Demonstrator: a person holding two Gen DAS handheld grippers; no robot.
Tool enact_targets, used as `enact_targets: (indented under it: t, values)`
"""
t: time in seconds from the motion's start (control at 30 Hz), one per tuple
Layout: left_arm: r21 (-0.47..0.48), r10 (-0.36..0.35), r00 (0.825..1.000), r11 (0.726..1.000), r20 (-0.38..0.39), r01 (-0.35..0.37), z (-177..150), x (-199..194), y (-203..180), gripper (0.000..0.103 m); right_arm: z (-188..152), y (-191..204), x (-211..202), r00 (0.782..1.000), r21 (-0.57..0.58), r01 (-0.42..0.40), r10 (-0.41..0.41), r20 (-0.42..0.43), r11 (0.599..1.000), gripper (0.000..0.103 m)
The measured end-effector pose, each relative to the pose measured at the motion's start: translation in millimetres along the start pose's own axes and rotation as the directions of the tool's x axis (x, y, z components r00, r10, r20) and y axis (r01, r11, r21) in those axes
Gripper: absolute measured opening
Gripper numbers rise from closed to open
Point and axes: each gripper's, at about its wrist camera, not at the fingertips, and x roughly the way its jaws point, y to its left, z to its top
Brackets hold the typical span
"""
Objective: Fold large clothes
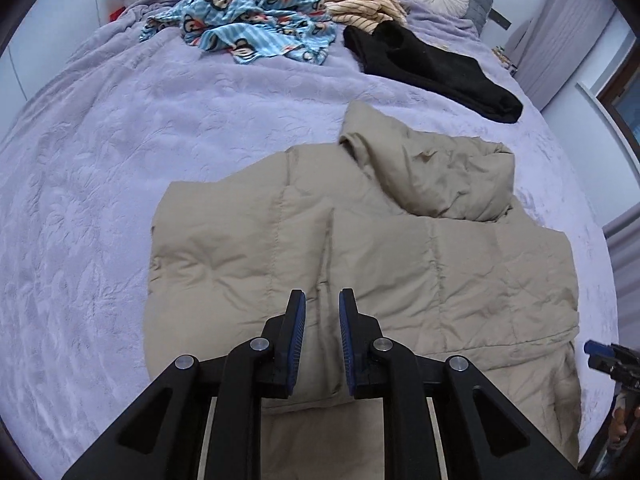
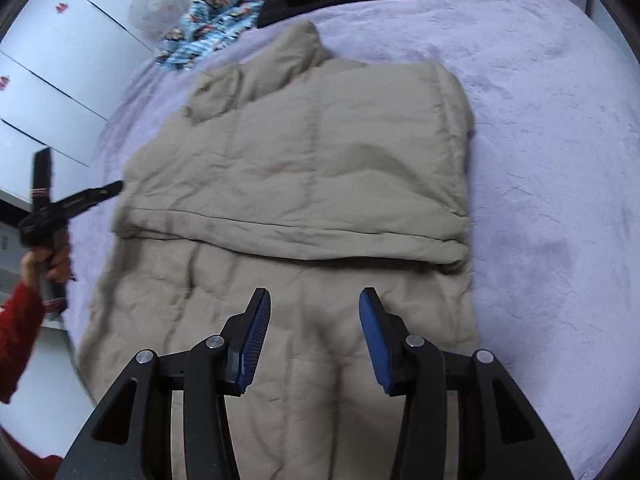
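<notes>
Right wrist view: beige puffer jacket lies centre frame, quilted, creased, folded across. Right gripper spread, empty; left gripper narrowly parted, empty.

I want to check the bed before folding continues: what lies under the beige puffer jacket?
The beige puffer jacket lies directly on the lavender blanket, which shows all around it. Anything beneath its padding is covered and cannot be seen.
</notes>
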Motion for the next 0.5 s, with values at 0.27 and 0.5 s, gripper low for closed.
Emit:
enact_targets:
  t: [0.27,0.5]
  values:
    - [0.052,0.101,0.994,0.994,-0.044,-0.099,0,55,-30,0.019,78,-37,34,0.981,0.157,0.129,-0.149,0.123,0.979,0.03]
    - [0.106,0.095,0.995,0.99,-0.031,-0.092,-13,80,-48,0.019,76,-83,78,0.968,0.173,0.227,-0.242,0.071,0.958,0.009]
